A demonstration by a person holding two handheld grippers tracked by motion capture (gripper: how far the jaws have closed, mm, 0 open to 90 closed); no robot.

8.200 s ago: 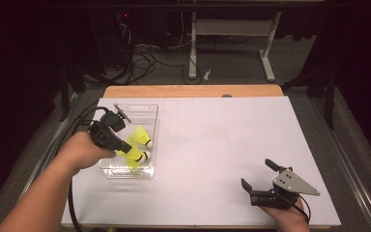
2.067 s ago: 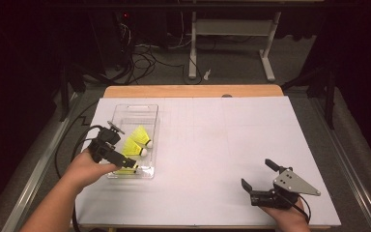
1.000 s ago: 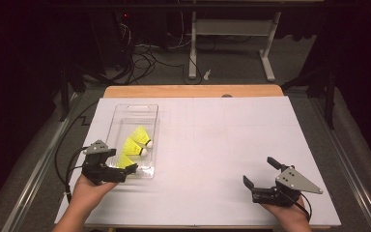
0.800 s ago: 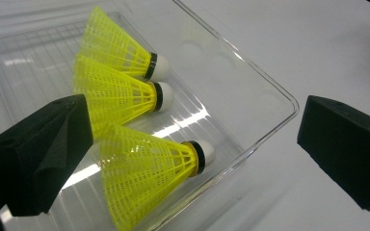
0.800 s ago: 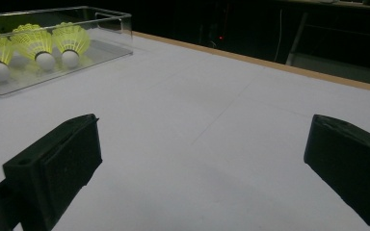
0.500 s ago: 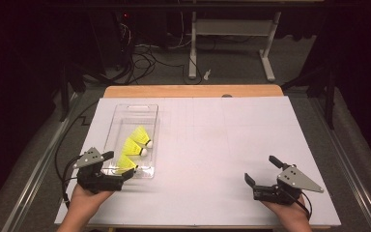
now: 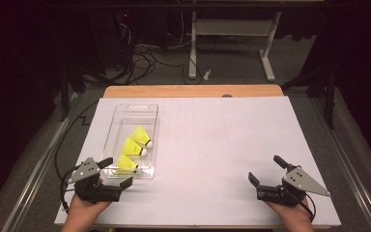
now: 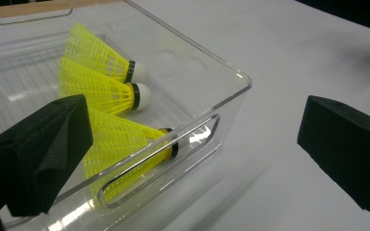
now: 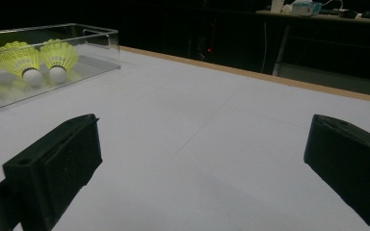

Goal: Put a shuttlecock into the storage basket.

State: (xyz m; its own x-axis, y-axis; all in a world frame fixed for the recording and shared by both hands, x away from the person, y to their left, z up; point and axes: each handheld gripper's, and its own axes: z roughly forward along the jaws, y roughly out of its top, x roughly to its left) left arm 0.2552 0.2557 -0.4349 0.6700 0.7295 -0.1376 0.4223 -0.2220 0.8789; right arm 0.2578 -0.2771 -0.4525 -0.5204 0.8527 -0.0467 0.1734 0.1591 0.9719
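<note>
- One desk (image 7: 212, 145) carried everything, its white sheet bare between my hands.
- The clear bin (image 7: 125, 111) sat at its left, walls corralling three yellow shuttlecocks (image 7: 136, 145) inside.
- My left gripper (image 7: 112, 173) rested just beside the bin, fingers spread, holding nothing.
- My right gripper (image 7: 263, 169) was parked well apart, likewise spread.

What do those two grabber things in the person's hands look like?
Each is a black hand-held gripper with two chunky black foam-like jaws, blocky and wedge-shaped. The left gripper and the right gripper each carry a grey three-cornered plate on top, dotted with small holes. A thin black cable trails from the left one across the table edge. No sleeves show at the wrists.
</note>
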